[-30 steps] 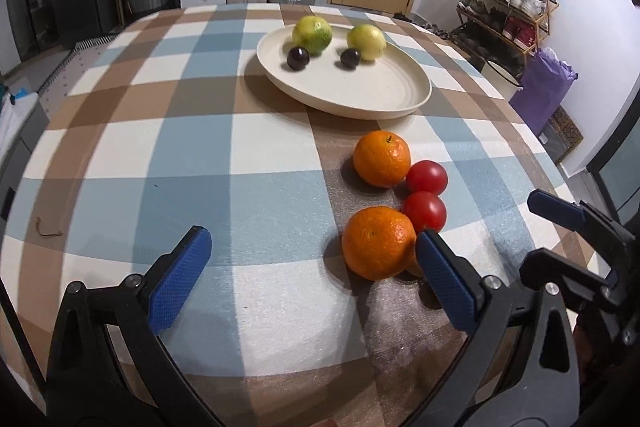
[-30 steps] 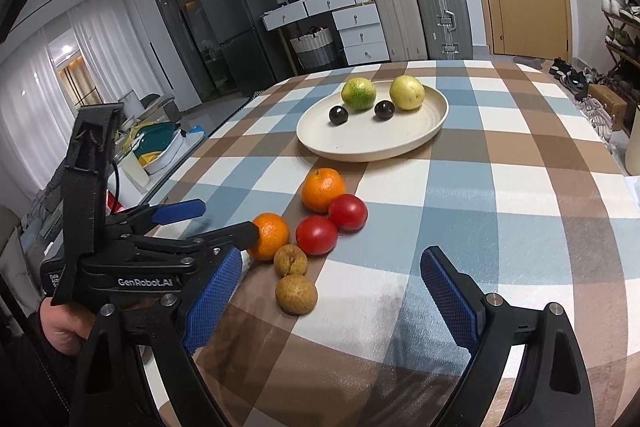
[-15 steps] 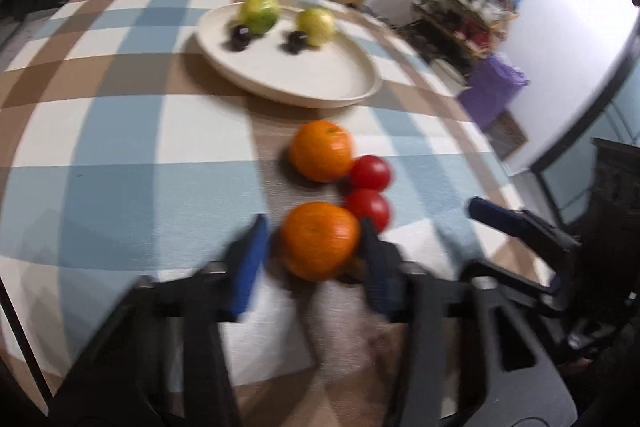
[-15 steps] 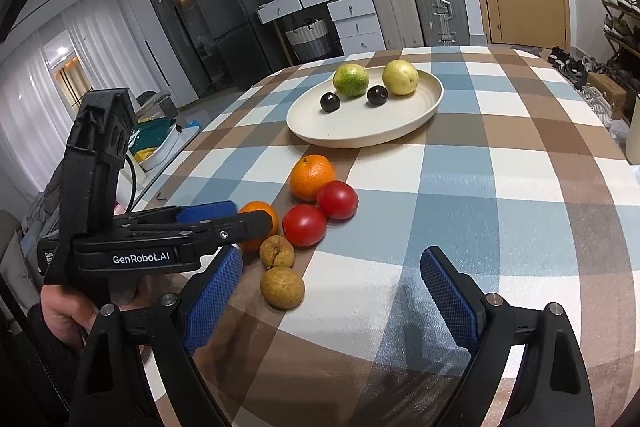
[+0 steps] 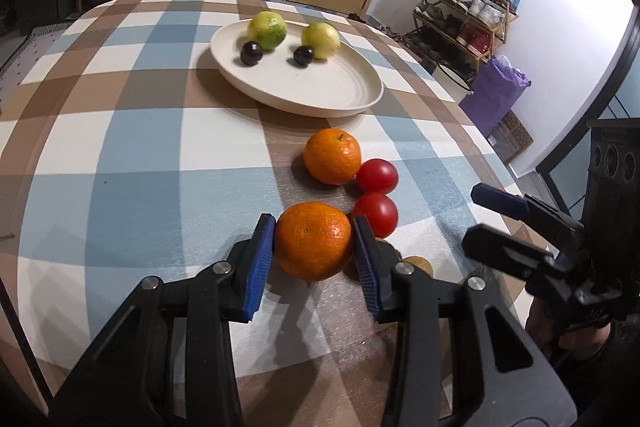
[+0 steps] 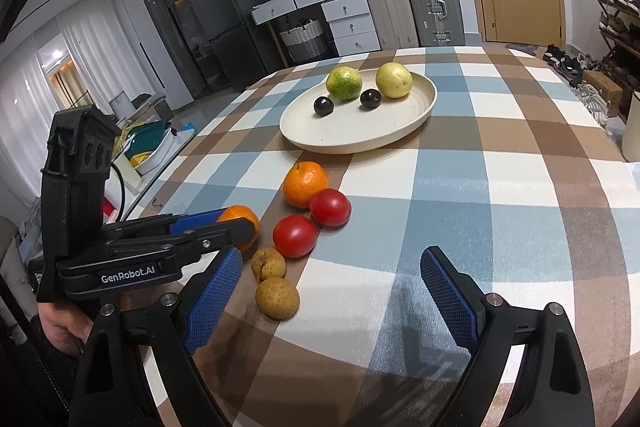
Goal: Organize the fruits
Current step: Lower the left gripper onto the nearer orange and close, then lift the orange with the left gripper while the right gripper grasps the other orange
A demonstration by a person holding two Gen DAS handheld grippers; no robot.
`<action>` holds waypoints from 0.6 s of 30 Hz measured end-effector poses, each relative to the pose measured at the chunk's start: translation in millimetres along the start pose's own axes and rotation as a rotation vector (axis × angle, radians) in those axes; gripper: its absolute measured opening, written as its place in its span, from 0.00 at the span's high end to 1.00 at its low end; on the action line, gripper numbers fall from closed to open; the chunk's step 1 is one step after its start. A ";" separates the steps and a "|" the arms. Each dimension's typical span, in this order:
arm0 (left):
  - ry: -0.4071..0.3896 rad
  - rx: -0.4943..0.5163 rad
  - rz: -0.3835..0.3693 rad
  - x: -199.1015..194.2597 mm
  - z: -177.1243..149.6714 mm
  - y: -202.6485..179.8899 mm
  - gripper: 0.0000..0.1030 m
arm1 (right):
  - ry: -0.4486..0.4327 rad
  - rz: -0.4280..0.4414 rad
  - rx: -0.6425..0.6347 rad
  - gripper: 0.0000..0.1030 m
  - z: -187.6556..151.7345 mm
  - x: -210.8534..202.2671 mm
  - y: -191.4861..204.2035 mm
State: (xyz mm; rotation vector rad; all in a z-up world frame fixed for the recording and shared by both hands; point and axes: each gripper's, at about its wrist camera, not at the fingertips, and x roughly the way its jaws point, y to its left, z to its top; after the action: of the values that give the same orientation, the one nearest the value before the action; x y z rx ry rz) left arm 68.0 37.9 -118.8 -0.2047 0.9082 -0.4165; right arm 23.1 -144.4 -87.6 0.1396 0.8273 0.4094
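Note:
My left gripper (image 5: 313,247) is shut on the near orange (image 5: 313,241), which rests on the checked tablecloth; it shows partly hidden in the right wrist view (image 6: 240,217). A second orange (image 5: 332,156) and two tomatoes (image 5: 377,176) (image 5: 376,214) lie just beyond. Two brown longans (image 6: 268,263) (image 6: 277,297) lie near the right gripper. A cream plate (image 5: 320,87) holds a green citrus (image 5: 267,30), a yellow one (image 5: 321,40) and two dark plums (image 5: 251,53). My right gripper (image 6: 332,295) is open and empty above the table.
The round table's edge (image 5: 492,151) curves off to the right. A shoe rack (image 5: 464,19) and a purple bag (image 5: 496,95) stand beyond it. Suitcases (image 6: 408,3) and drawers stand behind the table.
My left gripper moved forward and closed its jaws on the near orange. The right gripper stayed open and moved only slightly.

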 end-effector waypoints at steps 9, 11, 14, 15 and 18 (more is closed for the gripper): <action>-0.019 -0.094 -0.067 -17.9 -10.2 29.6 0.65 | 0.006 -0.029 -0.002 0.10 12.0 8.5 -0.2; -0.020 -0.126 -0.095 -21.2 -12.0 36.1 0.65 | 0.005 -0.042 -0.005 0.10 16.0 11.3 0.5; -0.031 -0.138 -0.096 -25.9 -14.4 41.7 0.65 | 0.002 -0.040 -0.017 0.10 21.6 15.1 2.5; -0.029 -0.142 -0.101 -26.7 -15.2 43.1 0.65 | 0.002 -0.042 -0.031 0.10 25.0 18.1 4.7; -0.033 -0.148 -0.103 -29.8 -17.5 47.4 0.65 | 0.009 -0.029 -0.072 0.10 34.1 29.1 12.0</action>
State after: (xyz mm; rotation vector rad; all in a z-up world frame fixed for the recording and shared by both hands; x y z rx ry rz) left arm 50.4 93.5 -124.3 -0.3940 0.8995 -0.4399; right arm 62.4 -120.4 -81.3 0.0586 0.8211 0.4120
